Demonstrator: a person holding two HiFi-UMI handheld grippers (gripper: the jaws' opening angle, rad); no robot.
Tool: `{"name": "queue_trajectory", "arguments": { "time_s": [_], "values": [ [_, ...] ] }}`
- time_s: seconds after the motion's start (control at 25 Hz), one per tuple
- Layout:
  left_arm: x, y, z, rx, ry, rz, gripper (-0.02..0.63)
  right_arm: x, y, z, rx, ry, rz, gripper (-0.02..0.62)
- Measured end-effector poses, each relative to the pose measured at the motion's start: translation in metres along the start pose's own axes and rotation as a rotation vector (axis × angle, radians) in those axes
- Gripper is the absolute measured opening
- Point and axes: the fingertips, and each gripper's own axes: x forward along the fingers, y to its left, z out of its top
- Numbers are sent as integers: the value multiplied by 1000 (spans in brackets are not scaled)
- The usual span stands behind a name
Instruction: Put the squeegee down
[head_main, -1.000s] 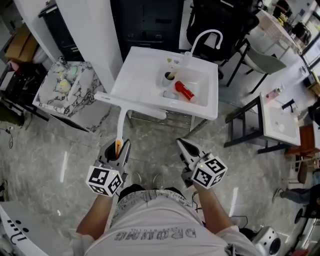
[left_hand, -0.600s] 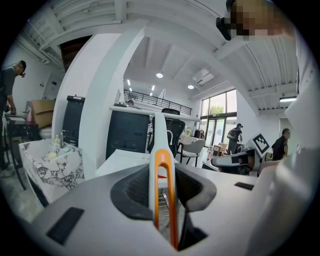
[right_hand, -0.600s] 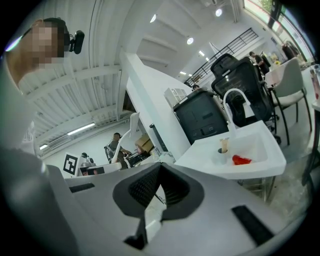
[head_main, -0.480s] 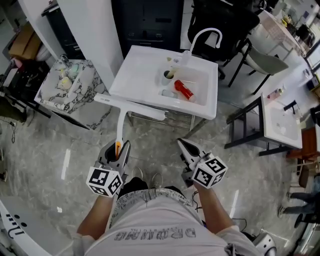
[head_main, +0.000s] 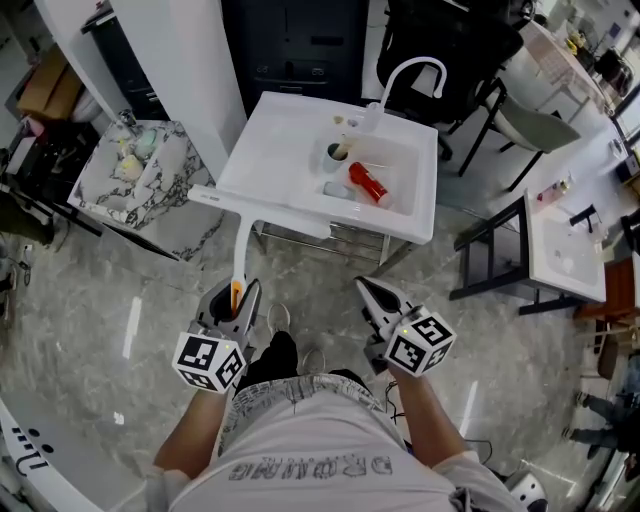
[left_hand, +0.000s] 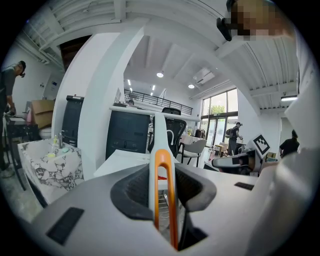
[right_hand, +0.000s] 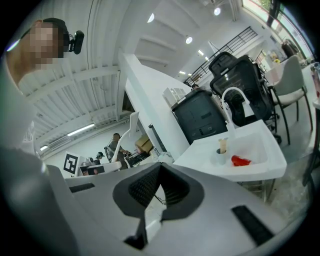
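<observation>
Between the jaws of my left gripper (left_hand: 162, 171) sat the squeegee (head_main: 243, 240), so nope, not put down yet. The pads were pinching the white handle with the orange loop, down near its end. From there the handle ran straight out ahead of the gripper to the long white blade, which lay crosswise right at the front edge of the sink (head_main: 275, 150). From my feeds I couldn't tell if the blade was touching that edge or just hanging over it.

The right gripper (head_main: 374, 293) was off to the right of the left one, well apart from it, and pointed the same way toward the sink. Its jaws were pressed together, tips meeting, with nothing in them.

Ahead of both grippers, in the basin, a red thing (head_main: 368, 183) lay on its side with a cup (head_main: 334, 156) near it. A faucet (head_main: 405, 72) curved over the back. Ahead and left of the left gripper stood a marble table (head_main: 165, 210) with bits on top, too small for me to name. Way off to the right of the right gripper was a second sink (head_main: 565, 250) on a black frame. Below both grippers was grey marbled floor (head_main: 100, 300).
</observation>
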Motion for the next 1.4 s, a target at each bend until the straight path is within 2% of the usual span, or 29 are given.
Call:
{"name": "queue_trajectory", "arguments": {
  "time_s": [0.6,1.4],
  "values": [
    [40,29,7,-12,-4,0,120,34,-25,18,-5,10,-12,8],
    [113,99,17,-37,30,-25,120,126,-58,36,20,35,-13,8]
  ]
}}
